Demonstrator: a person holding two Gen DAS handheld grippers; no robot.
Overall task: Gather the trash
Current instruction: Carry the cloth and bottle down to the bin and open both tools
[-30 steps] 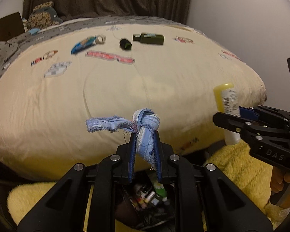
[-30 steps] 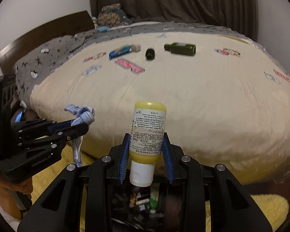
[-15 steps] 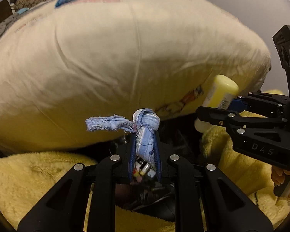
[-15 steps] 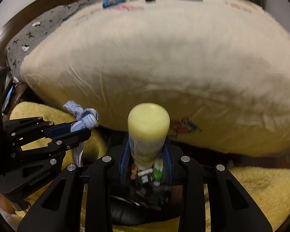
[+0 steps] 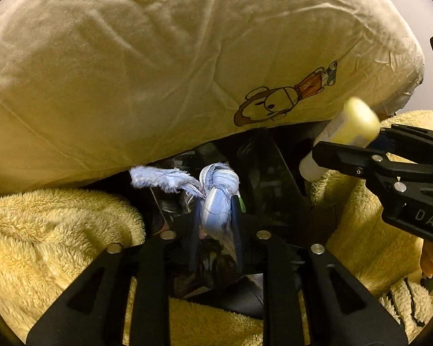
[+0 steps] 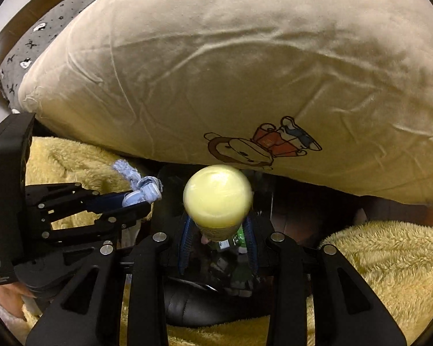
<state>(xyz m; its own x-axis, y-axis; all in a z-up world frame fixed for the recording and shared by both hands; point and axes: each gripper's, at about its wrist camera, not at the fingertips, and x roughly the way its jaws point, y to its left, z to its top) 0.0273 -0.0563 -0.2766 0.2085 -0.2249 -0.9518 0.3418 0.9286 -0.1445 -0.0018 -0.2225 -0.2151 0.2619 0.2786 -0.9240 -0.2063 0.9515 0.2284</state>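
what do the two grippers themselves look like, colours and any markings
Both are matte black plastic linkages with triangular cut-outs and round silver screw heads. The left gripper and the right gripper each carry blue ribbed pads on the inner finger faces. Seen from the left wrist, the right gripper's side shows raised letters "DAS"; the left gripper's body has small pale lettering too blurred to read. No cables show.

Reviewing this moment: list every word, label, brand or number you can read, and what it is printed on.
"DAS": white letters on the body of the right tool, cut off at the frame edge.
Yellow bottle: its label is blurred, unreadable.
Left tool, seen from the right wrist: small pale print low on its black housing, too small to read.
Cream duvet: a cartoon figure only, no words.
Blue rag: no text.
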